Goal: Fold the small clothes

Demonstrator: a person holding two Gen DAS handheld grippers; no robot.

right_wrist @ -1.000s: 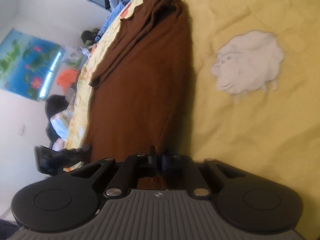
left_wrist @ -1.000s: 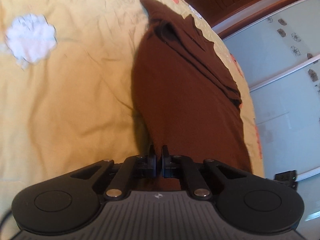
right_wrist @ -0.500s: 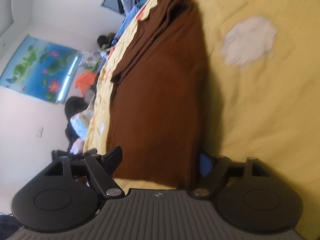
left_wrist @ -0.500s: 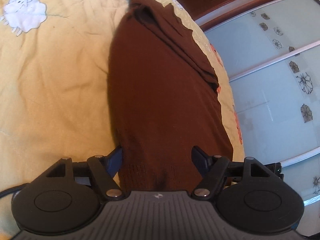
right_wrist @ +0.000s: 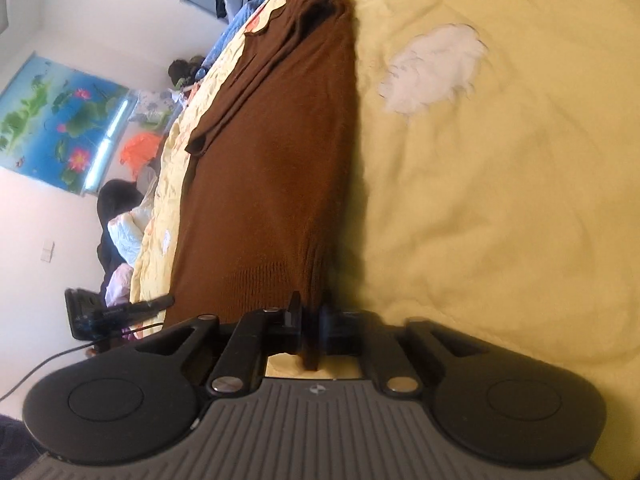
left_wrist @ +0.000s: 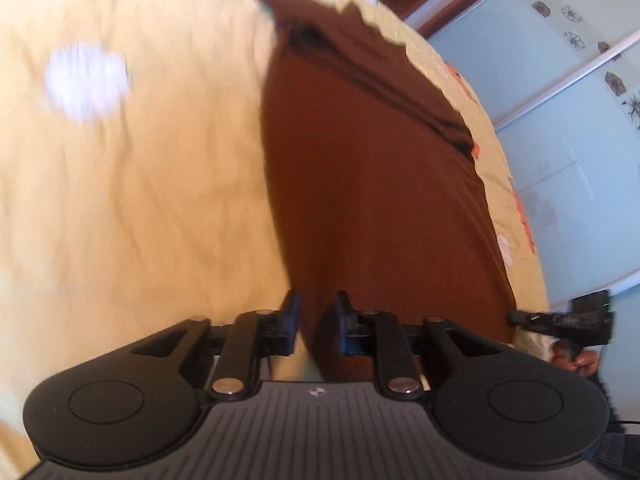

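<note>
A brown knit sweater [left_wrist: 372,184] lies folded lengthwise on a yellow bedspread [left_wrist: 140,200], stretching away from both grippers; it also shows in the right wrist view [right_wrist: 276,168]. My left gripper [left_wrist: 316,312] is at the sweater's near hem corner, its jaws partly closed with a narrow gap around the edge. My right gripper [right_wrist: 310,316] is shut on the ribbed hem at the other near corner. The right gripper shows at the right edge of the left wrist view [left_wrist: 576,320], and the left gripper at the left of the right wrist view [right_wrist: 116,312].
The bedspread [right_wrist: 500,200] carries white sheep prints [right_wrist: 436,68]. The bed edge runs close along the sweater's outer side. Sliding glass wardrobe doors [left_wrist: 580,120] stand beyond it. A wall poster [right_wrist: 56,120] and piled clothes [right_wrist: 120,224] lie past the other end.
Both grippers opened half a second ago, letting go of the hem, and have closed again at its corners. The right is now clamped on the hem; the left is nearly closed.
</note>
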